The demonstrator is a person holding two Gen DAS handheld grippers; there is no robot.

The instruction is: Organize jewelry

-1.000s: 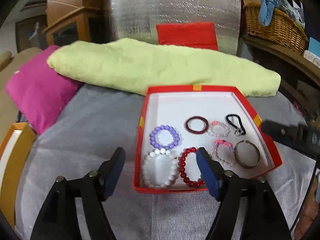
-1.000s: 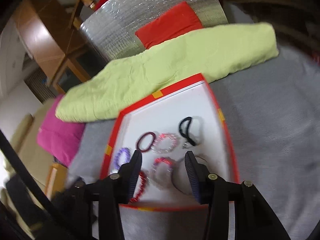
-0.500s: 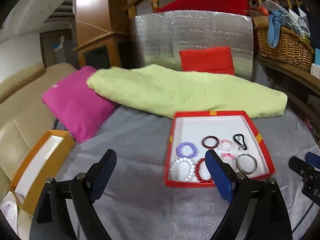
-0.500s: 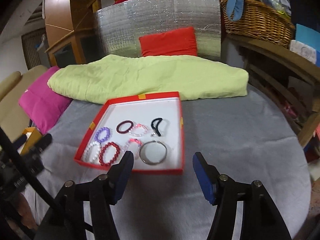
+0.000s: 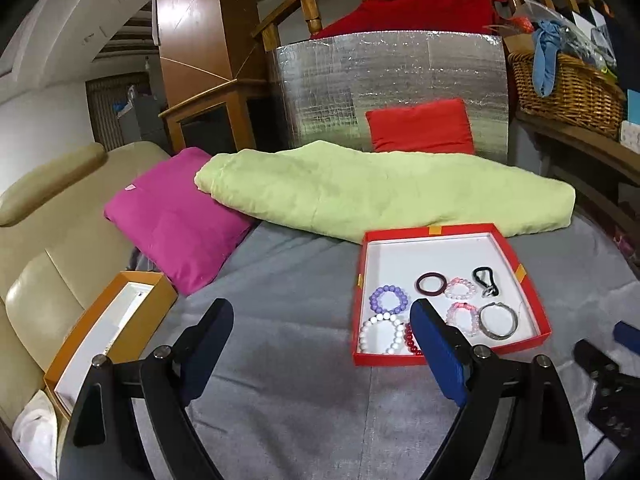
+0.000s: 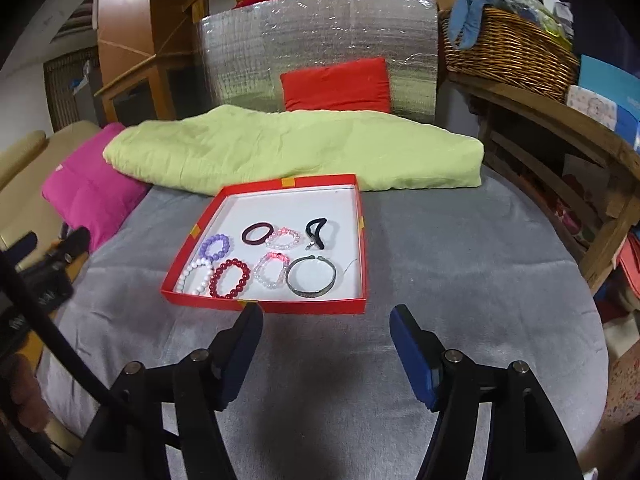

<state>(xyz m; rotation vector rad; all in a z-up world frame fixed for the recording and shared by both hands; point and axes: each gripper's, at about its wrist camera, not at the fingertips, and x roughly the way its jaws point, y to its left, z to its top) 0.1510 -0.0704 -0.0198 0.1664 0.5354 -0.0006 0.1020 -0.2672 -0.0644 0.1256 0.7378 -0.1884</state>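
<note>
Grippers, left [image 5: 320,344] and right [image 6: 326,344], both agape and empty, are backing off red tray [image 6: 280,307]; I'm reading bracelets [image 6: 230,278] as sorted.

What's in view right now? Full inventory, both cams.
red box: 1, red with white inside, open, on the grey cover
beaded bracelets: 5 in the box; purple, white, dark red, two clear-pink
dark ring bangle: 1, maroon, back row of the box
metal bangle: 1, silver, front right of the box
black clip: 1, back right of the box
orange box: 1, open, far left on the sofa
green blanket: 1, behind the red box
pink cushion: 1, left
red cushion: 1, against the silver foil panel
wicker basket: 1, right shelf
left gripper: open, empty
right gripper: open, empty
</note>
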